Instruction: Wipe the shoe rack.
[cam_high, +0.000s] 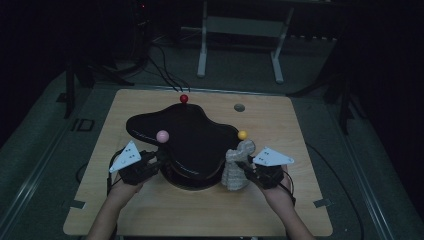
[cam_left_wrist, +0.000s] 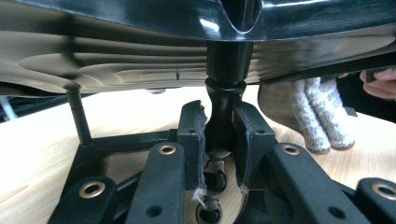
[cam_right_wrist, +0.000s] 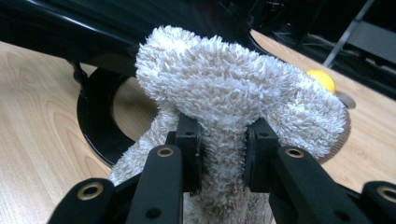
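A glossy black, blob-shaped tabletop piece (cam_high: 195, 137) stands on a ring base in the middle of the wooden table (cam_high: 280, 212). On it sit a red ball (cam_high: 184, 98), a pink ball (cam_high: 162, 135) and a yellow ball (cam_high: 242, 134). My left gripper (cam_high: 159, 162) is at its left edge. In the left gripper view its jaws are shut on the black post (cam_left_wrist: 225, 84) under the piece. My right gripper (cam_high: 245, 167) is shut on a fluffy pale cloth (cam_right_wrist: 224, 88), bunched upright against the piece's right side (cam_high: 236, 170).
A small grey disc (cam_high: 239, 107) is set into the table at the back right. A white metal frame (cam_high: 202, 45) and cables stand on the floor beyond the table. The black ring base (cam_right_wrist: 95, 126) lies just left of the cloth.
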